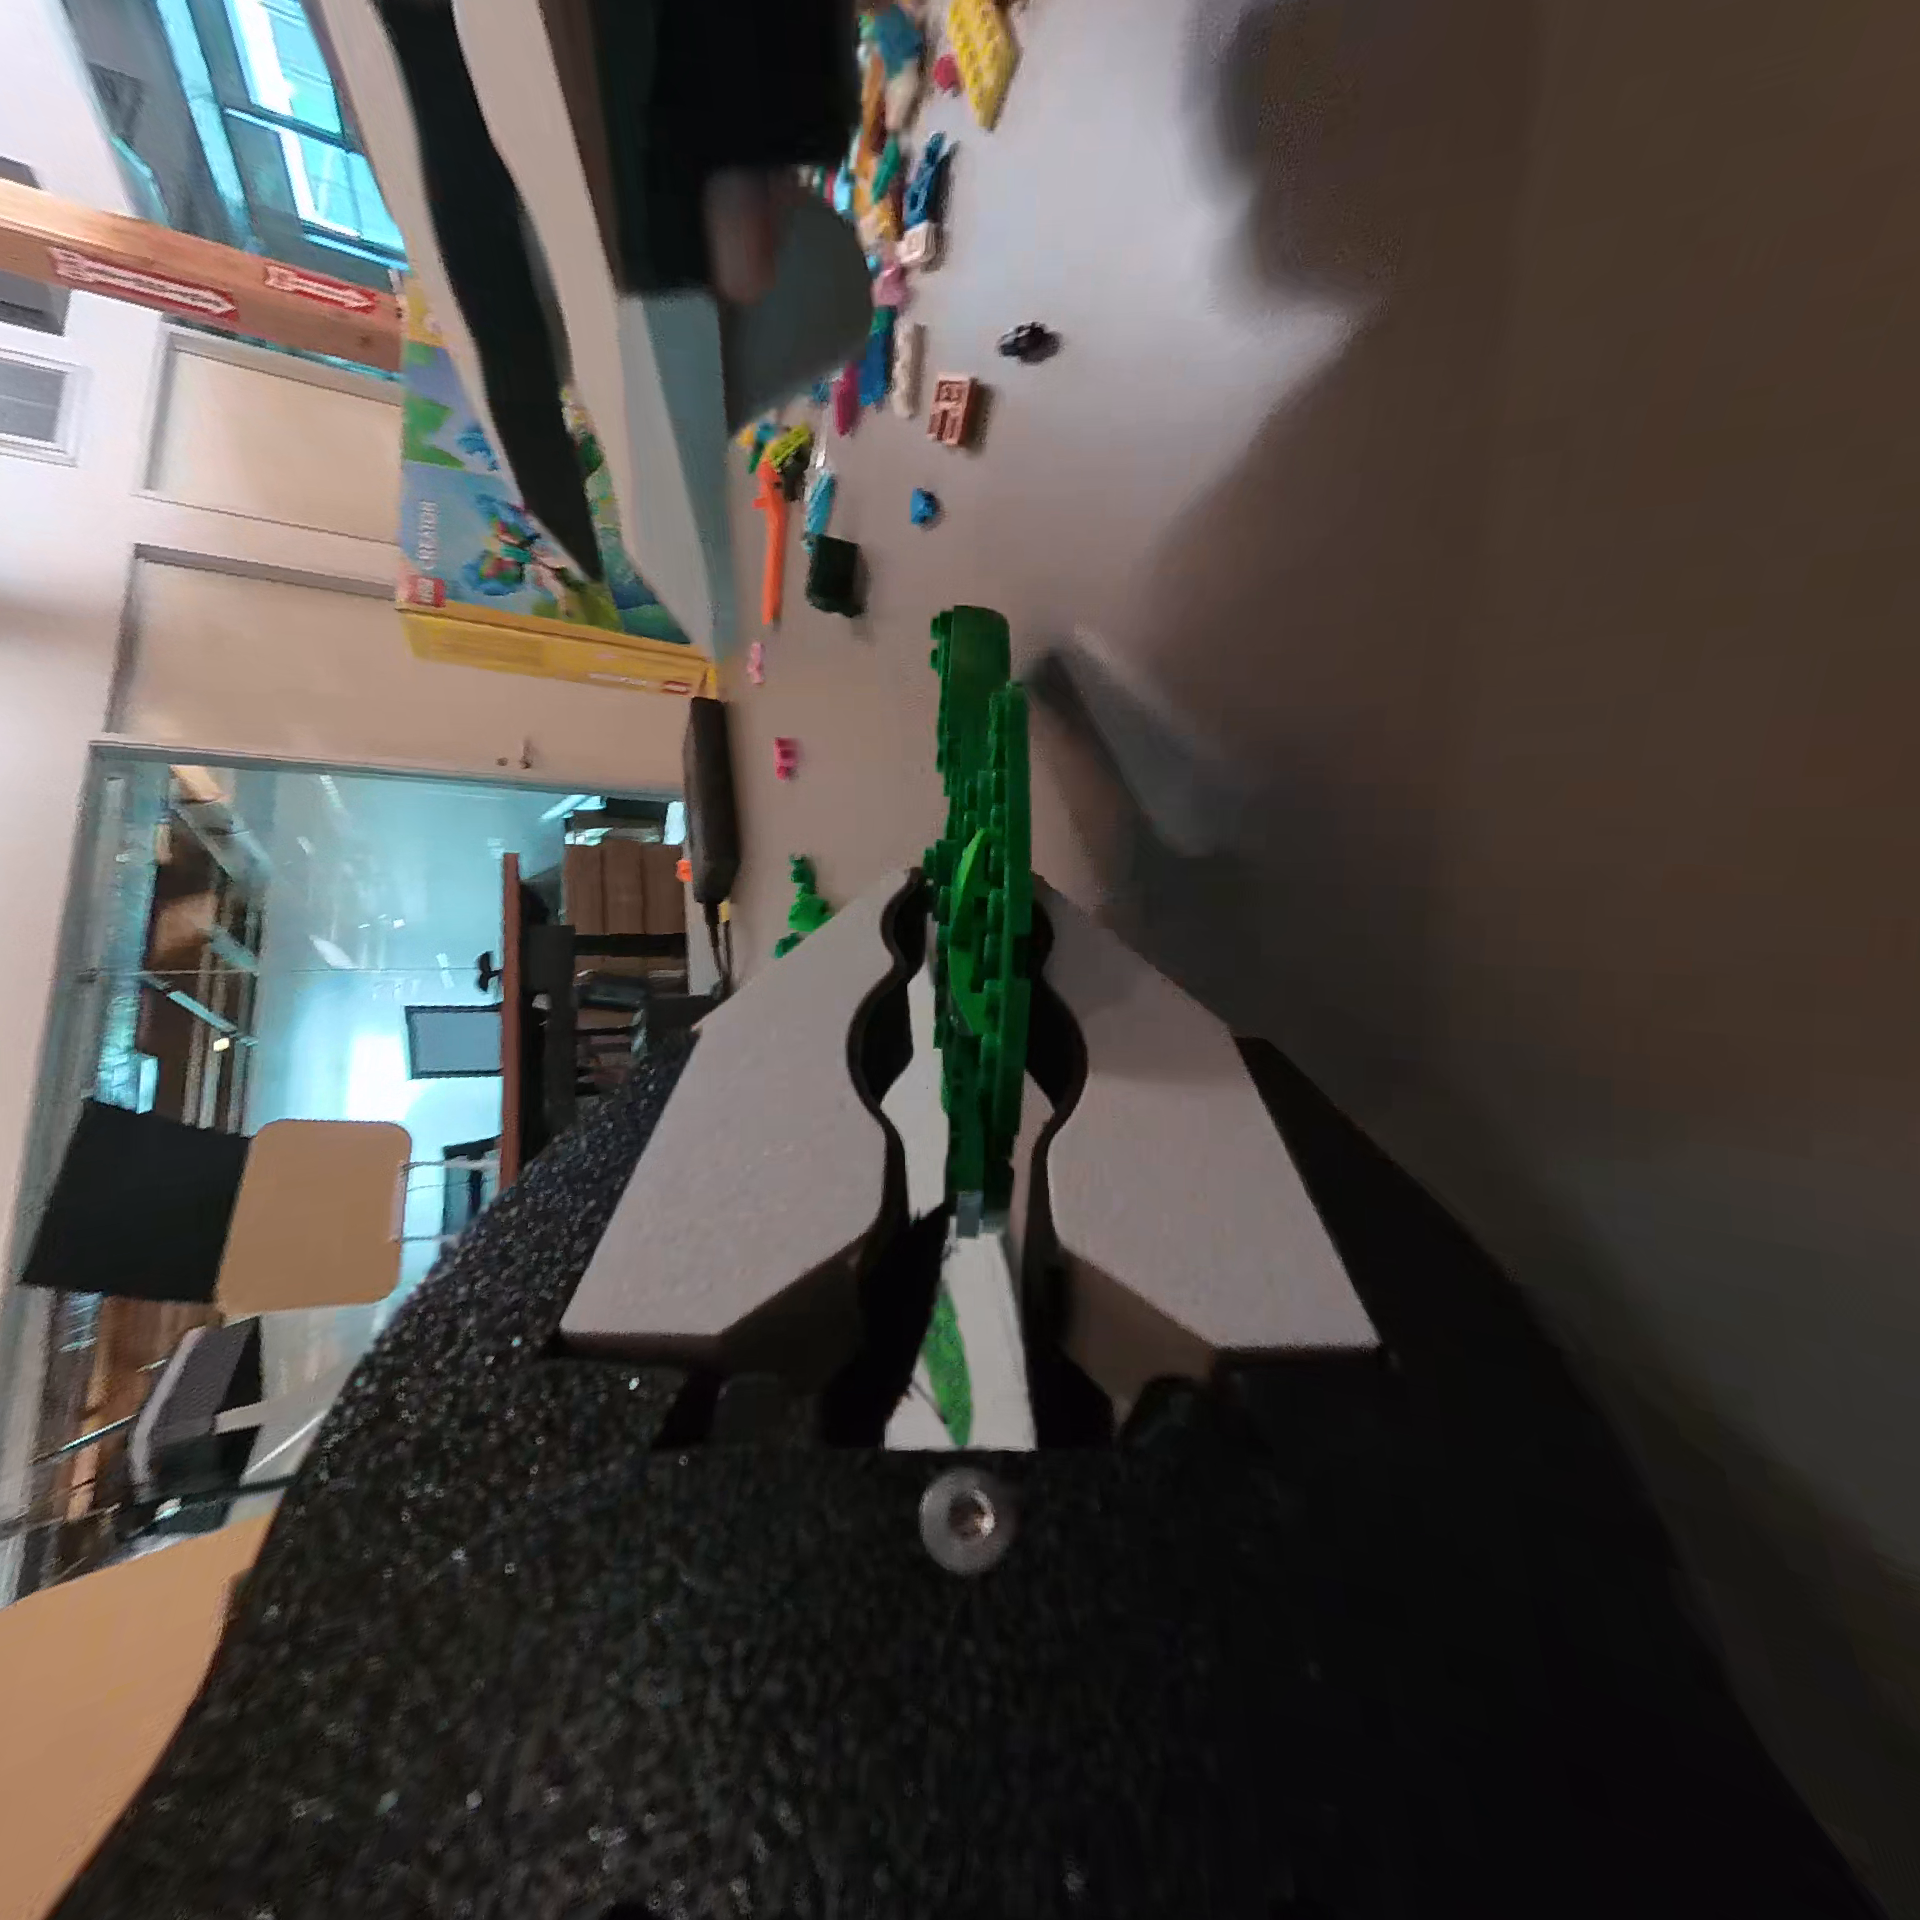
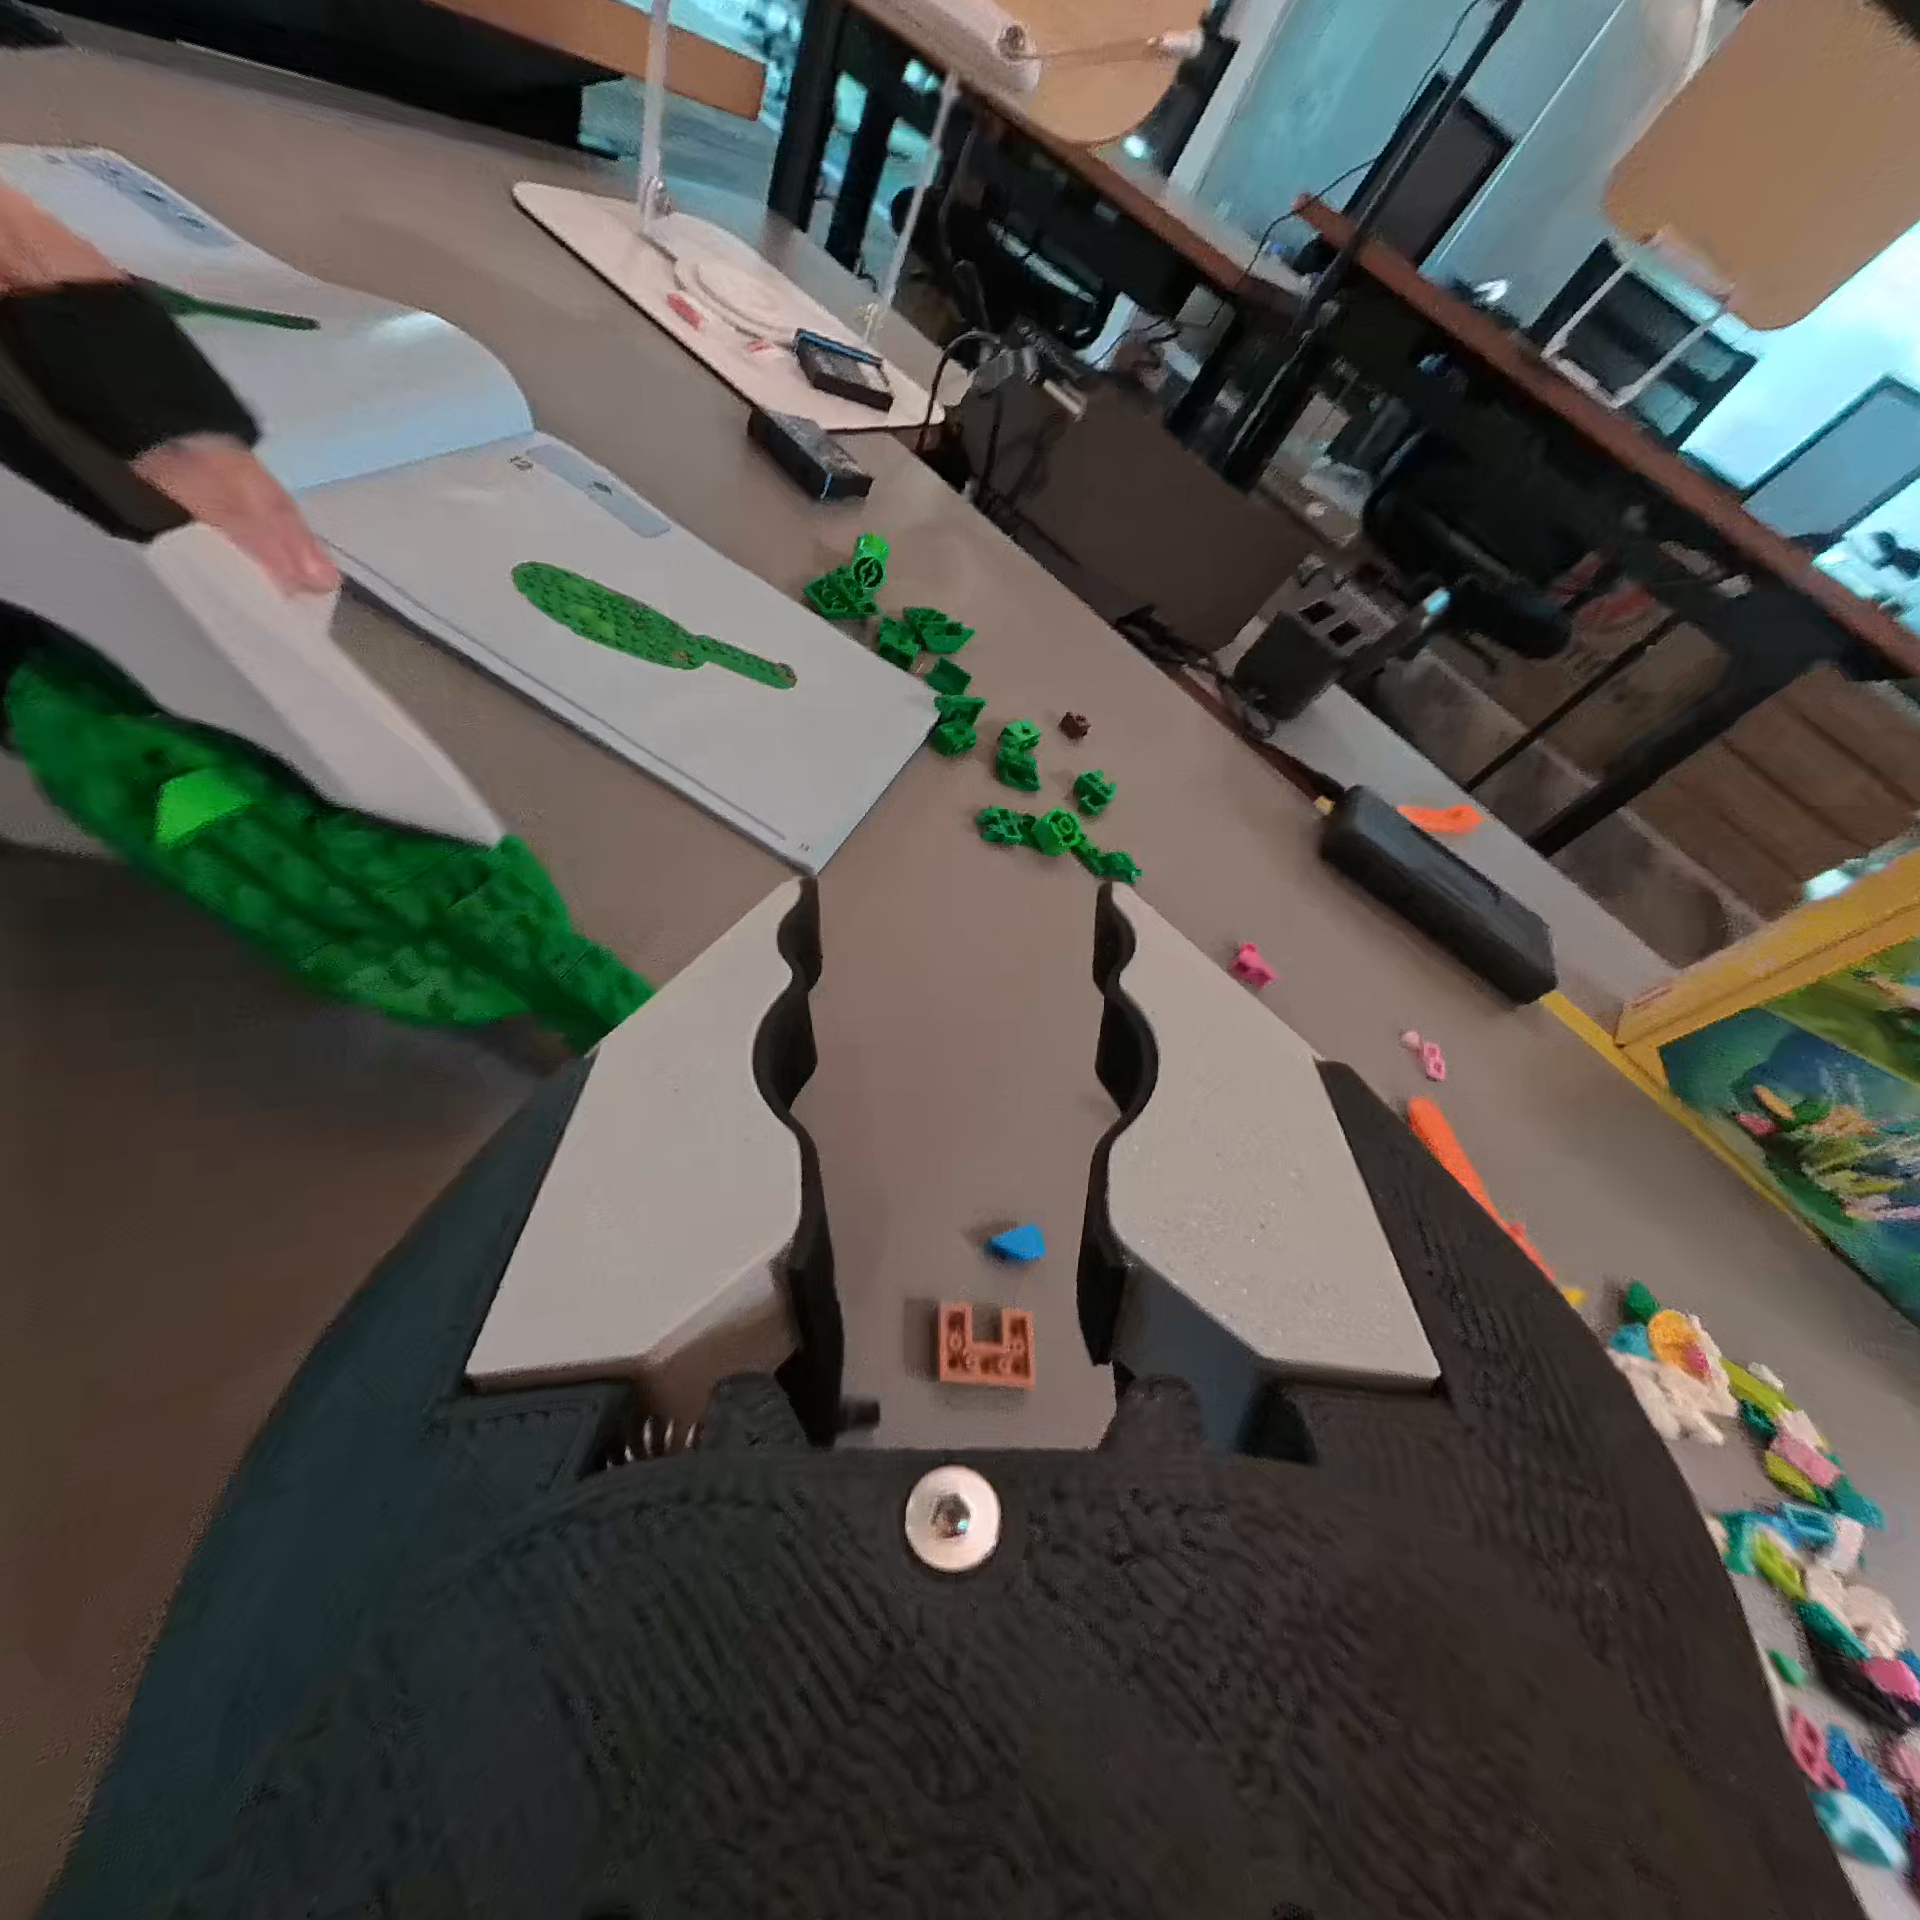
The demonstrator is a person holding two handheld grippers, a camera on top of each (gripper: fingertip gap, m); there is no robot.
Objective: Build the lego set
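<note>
My left gripper point(image 1: 977, 904) is shut on a green Lego plate assembly point(image 1: 982, 790), held edge-on and standing past the fingertips. The same assembly shows blurred at the left of the right wrist view point(image 2: 343, 914), held off the table. My right gripper point(image 2: 954, 899) is open and empty above the grey table point(image 2: 312, 1143). Between its fingers I see a brown bracket piece point(image 2: 985, 1343) and a small blue piece point(image 2: 1016, 1242) lying on the table. Several small green pieces point(image 2: 997, 748) lie just beyond its fingertips.
An open instruction booklet point(image 2: 675, 727) lies ahead on the left. A black device point(image 2: 1439, 894) and the yellow set box point(image 2: 1818, 1091) stand to the right. A pile of coloured pieces point(image 2: 1787, 1475) and an orange piece point(image 2: 1455, 1153) lie at the right; pink pieces point(image 2: 1252, 964) lie nearby.
</note>
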